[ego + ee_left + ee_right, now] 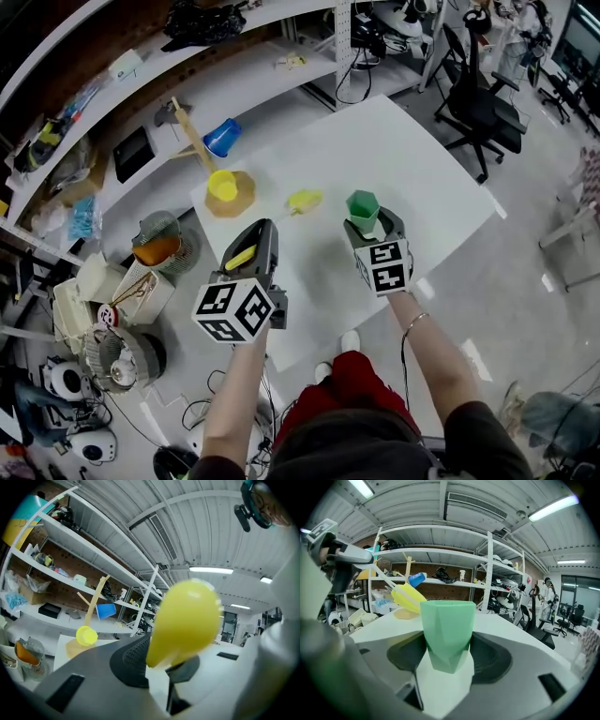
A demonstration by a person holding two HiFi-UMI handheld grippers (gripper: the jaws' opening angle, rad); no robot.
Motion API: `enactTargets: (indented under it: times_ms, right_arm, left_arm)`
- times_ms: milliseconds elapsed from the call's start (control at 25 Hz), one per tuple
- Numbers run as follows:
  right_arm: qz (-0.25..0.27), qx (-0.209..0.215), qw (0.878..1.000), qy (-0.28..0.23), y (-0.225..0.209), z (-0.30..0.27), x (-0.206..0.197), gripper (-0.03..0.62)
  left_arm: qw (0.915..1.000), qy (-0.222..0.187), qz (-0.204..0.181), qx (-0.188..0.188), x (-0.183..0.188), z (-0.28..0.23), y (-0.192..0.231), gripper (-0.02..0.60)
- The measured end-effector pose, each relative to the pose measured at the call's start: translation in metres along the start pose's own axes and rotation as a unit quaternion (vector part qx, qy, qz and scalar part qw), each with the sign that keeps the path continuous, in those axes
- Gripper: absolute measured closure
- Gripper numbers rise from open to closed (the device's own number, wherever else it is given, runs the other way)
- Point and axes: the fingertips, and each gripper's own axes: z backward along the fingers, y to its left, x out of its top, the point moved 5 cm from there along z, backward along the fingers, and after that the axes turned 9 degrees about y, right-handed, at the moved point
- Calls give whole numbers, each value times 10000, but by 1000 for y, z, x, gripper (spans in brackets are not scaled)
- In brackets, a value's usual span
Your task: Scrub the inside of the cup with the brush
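A faceted green cup (362,210) stands upright between the jaws of my right gripper (373,227), which is shut on its lower half, above the white table (422,159). In the right gripper view the cup (447,632) fills the middle, mouth up. My left gripper (258,236) is shut on a yellow brush; its handle (240,258) lies in the jaws and its head (305,200) points toward the cup, just to the cup's left. The handle's rounded end (185,623) looms in the left gripper view. The brush head (408,598) is outside the cup.
A wooden cup rack (231,195) at the table's far left carries a yellow cup (223,185) and a blue cup (222,136). Shelves with clutter (112,84) run behind. Fans and boxes (122,309) crowd the floor at left; an office chair (478,103) stands far right.
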Motion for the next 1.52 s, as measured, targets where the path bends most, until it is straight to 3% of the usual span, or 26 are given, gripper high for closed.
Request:
enactTargets:
  times_ms: [320,1080,1520]
  right_arm:
    - [-208,188,9992,-281,-34,-41,10,293]
    - [-103,282,9986,-427,-59,-138,19,293]
    - [-24,347,9990,282,-66,-166,22,293]
  left_arm:
    - [9987,156,-457,177,4,-59,-14,543]
    - [9982,231,-359,429,7,-140,6,543]
    - [9979,259,-274,527,9,-159,15,543]
